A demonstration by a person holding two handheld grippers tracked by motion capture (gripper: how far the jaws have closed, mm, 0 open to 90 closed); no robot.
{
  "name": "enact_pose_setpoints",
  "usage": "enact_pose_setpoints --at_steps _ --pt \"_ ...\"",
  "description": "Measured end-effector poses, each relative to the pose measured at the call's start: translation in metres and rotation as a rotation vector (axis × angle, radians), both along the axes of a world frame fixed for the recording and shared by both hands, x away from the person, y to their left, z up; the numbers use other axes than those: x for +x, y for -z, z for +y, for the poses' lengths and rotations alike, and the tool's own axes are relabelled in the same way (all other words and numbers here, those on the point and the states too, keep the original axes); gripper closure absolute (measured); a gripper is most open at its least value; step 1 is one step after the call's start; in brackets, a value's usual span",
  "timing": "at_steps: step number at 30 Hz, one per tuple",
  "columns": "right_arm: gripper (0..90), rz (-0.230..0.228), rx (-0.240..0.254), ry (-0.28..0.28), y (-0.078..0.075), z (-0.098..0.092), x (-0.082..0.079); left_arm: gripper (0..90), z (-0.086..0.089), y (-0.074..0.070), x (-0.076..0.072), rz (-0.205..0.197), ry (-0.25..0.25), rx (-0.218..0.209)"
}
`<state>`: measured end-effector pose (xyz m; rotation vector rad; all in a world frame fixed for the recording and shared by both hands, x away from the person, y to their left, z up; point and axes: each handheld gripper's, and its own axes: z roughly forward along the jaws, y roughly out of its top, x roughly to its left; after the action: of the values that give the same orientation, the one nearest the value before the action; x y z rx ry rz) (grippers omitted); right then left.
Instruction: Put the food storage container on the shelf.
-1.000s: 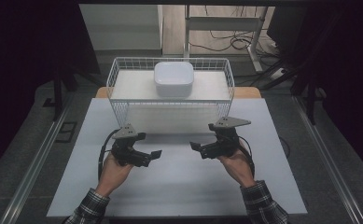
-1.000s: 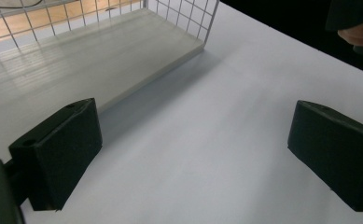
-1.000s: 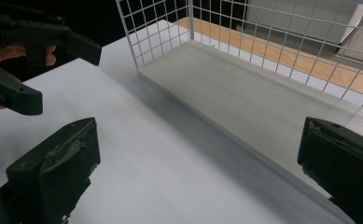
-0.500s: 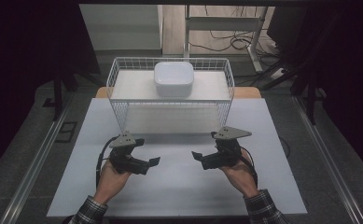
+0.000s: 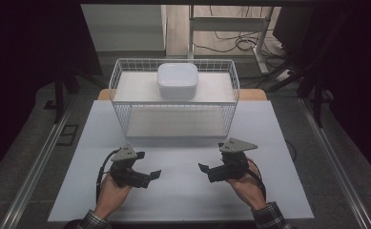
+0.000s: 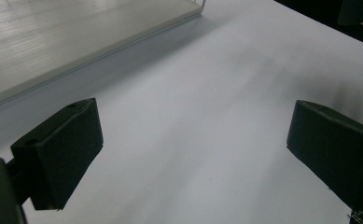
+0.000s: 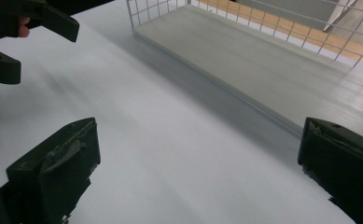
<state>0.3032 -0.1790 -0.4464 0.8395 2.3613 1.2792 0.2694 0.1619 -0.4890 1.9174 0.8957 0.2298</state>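
Observation:
A white wire basket (image 5: 121, 112) stands at the back of the white table (image 5: 183, 202), with a pale board as its lower shelf (image 5: 173, 123) and an upper shelf that carries a white rounded container (image 5: 177, 80). Each hand holds a gripper low over the table in front of the basket. My left gripper (image 5: 149, 177) points right, my right gripper (image 5: 206, 171) points left, a hand's width apart. Both are open with nothing between the jaws (image 6: 193, 149) (image 7: 198, 163). The lower shelf edge (image 7: 244, 60) lies ahead of the right gripper, and the left gripper (image 7: 25, 28) shows far off.
The table's near edge lies just behind the hands. Dark floor and metal rails (image 5: 35, 162) flank the table on both sides. Table legs and cables (image 5: 231, 43) show behind the basket.
Both hands have drawn back from the basket toward the near edge of the table. The jaws stay open and the container has not moved.

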Motion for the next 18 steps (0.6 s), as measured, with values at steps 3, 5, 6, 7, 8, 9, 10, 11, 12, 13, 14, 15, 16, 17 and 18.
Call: enact_pose_setpoints --at_steps 3,5,6,7,8,9,10,11,12,13,14,15,16,17,18 --pt "0.0 0.001 -0.015 0.009 0.002 0.000 -0.003 3.3 0.000 0.002 -0.002 -0.001 -0.002 0.007" --pt "0.0 -0.005 -0.039 0.017 0.005 -0.002 -0.007 3.3 0.001 0.004 -0.005 0.000 -0.008 0.015" --pt "0.0 -0.002 -0.039 0.019 0.006 -0.003 -0.008 3.3 0.001 0.004 -0.005 0.000 -0.008 0.015" --pt "0.0 0.002 -0.038 0.021 0.007 -0.004 -0.009 3.4 0.002 0.005 -0.006 0.002 -0.006 0.020" --pt "0.0 0.002 -0.038 0.021 0.007 -0.004 -0.009 3.4 0.003 0.006 -0.007 0.003 -0.008 0.019" --pt "0.0 0.006 -0.039 0.025 0.008 -0.005 -0.010 3.4 0.004 0.007 -0.008 0.006 -0.005 0.023" --pt "0.0 0.010 -0.040 0.033 0.009 -0.007 -0.012 3.3 0.005 0.008 -0.009 0.010 -0.009 0.030" --pt "0.0 0.010 -0.040 0.033 0.009 -0.007 -0.012 3.4 0.005 0.008 -0.009 0.010 -0.009 0.030" --pt "0.0 0.014 -0.040 0.040 0.010 -0.010 -0.013 3.4 0.006 0.009 -0.010 0.011 -0.011 0.035" --pt "0.0 0.014 -0.040 0.040 0.010 -0.010 -0.013 3.4 0.007 0.010 -0.011 0.013 -0.015 0.036" --pt "0.0 0.016 -0.038 0.046 0.011 -0.014 -0.014 3.4 0.010 0.011 -0.012 0.015 -0.020 0.043" --pt "0.0 0.016 -0.038 0.046 0.011 -0.014 -0.014 3.4 0.010 0.011 -0.012 0.015 -0.020 0.043" --pt "0.0 0.021 -0.032 0.049 0.013 -0.018 -0.015 3.4 0.013 0.011 -0.014 0.018 -0.030 0.044" --pt "0.0 0.021 -0.032 0.049 0.013 -0.018 -0.015 3.4 0.013 0.011 -0.014 0.018 -0.030 0.044" --pt "0.0 0.024 -0.027 0.052 0.014 -0.023 -0.016 3.5 0.017 0.011 -0.016 0.019 -0.038 0.047"
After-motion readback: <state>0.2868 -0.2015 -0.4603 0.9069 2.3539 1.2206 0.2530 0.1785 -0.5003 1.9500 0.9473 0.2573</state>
